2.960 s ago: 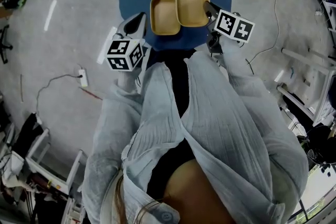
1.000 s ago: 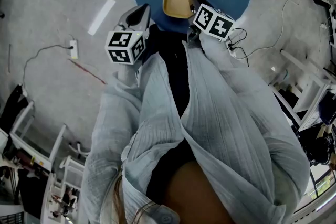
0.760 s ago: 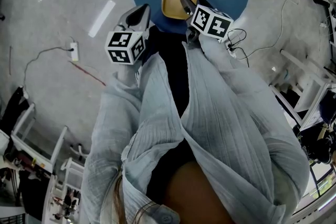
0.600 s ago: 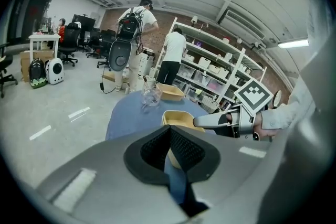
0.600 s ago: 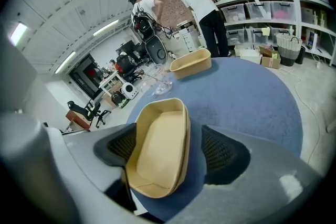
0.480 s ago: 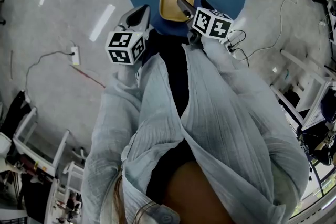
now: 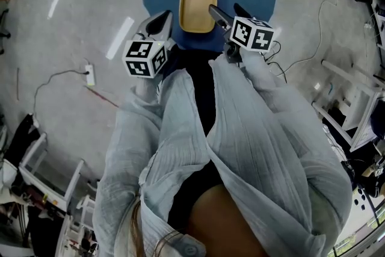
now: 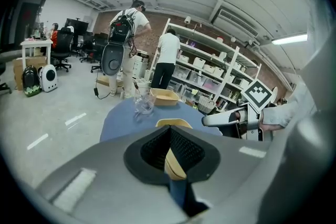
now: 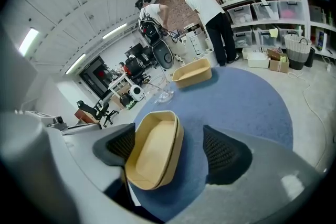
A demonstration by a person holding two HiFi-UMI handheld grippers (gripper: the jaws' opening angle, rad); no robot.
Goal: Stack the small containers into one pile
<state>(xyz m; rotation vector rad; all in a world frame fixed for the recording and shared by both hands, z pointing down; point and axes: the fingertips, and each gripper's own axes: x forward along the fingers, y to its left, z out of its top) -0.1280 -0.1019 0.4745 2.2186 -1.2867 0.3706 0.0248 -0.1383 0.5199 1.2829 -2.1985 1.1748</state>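
My right tongs (image 9: 173,149) now gape, freshly releasing the nested containers (image 9: 152,152); left tongs (image 8: 170,147) sit pressed together; far container (image 9: 191,73) remains.

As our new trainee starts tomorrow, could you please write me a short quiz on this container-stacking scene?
1. True or false: the right tongs are clamped on the nested stack of tan containers.
2. Where does the lone tan container sit? A) at the far side of the blue table; B) touching the stack; C) on the floor.
3. Fill in: the jaws of the left tongs stand ___.
Key: 1 false, its jaws stand wide apart; 2 A; 3 together.
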